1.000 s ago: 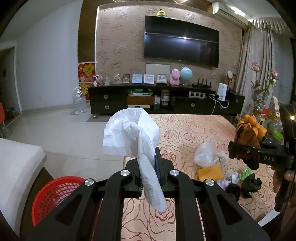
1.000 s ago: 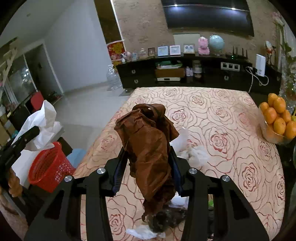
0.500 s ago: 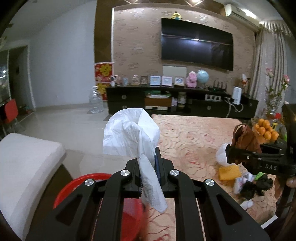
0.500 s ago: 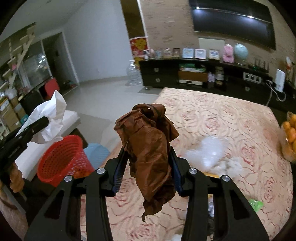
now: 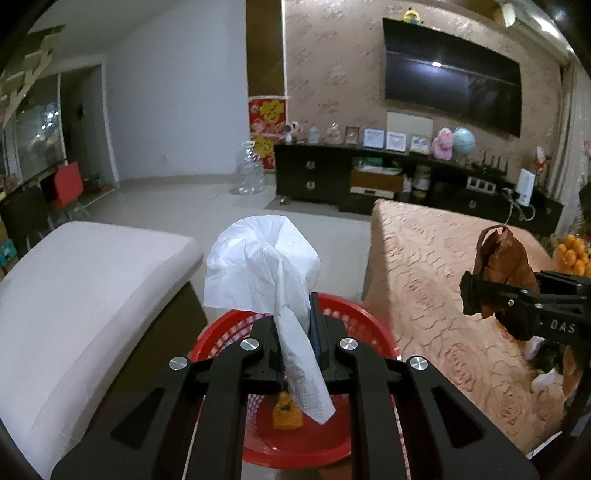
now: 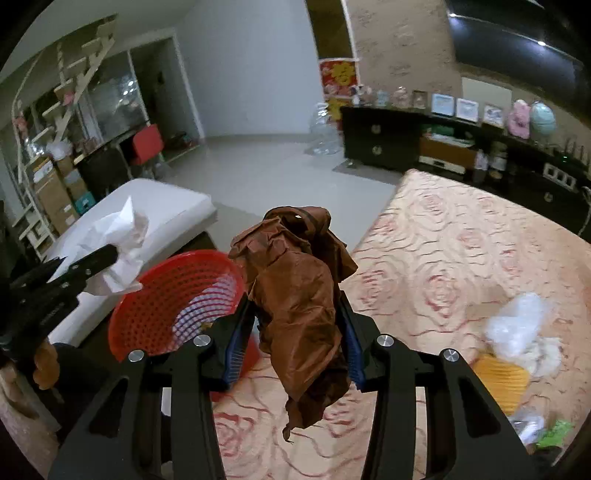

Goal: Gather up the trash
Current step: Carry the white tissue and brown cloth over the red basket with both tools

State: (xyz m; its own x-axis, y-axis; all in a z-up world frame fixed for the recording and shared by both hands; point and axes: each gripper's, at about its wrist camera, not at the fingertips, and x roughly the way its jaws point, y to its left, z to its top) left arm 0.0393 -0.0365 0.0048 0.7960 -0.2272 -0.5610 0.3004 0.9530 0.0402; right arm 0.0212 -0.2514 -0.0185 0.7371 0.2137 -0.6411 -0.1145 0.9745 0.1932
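A dark television (image 5: 450,85) is hanging on the patterned wall, with a yellow toy (image 5: 413,16) sitting on its top edge. A long black cabinet (image 5: 406,184) is standing below it, carrying picture frames (image 5: 384,139), a pink plush toy (image 5: 442,143) and a pale blue globe (image 5: 464,140) side by side. A clear water jug (image 5: 250,168) is resting on the floor beside the cabinet's left end. A red and yellow poster (image 5: 267,129) is hanging on the wall behind the jug. A white cushion (image 5: 77,288) is lying at the left. A rose-patterned cloth (image 6: 461,251) is covering the table. Oranges (image 5: 574,251) are piling at the far right.
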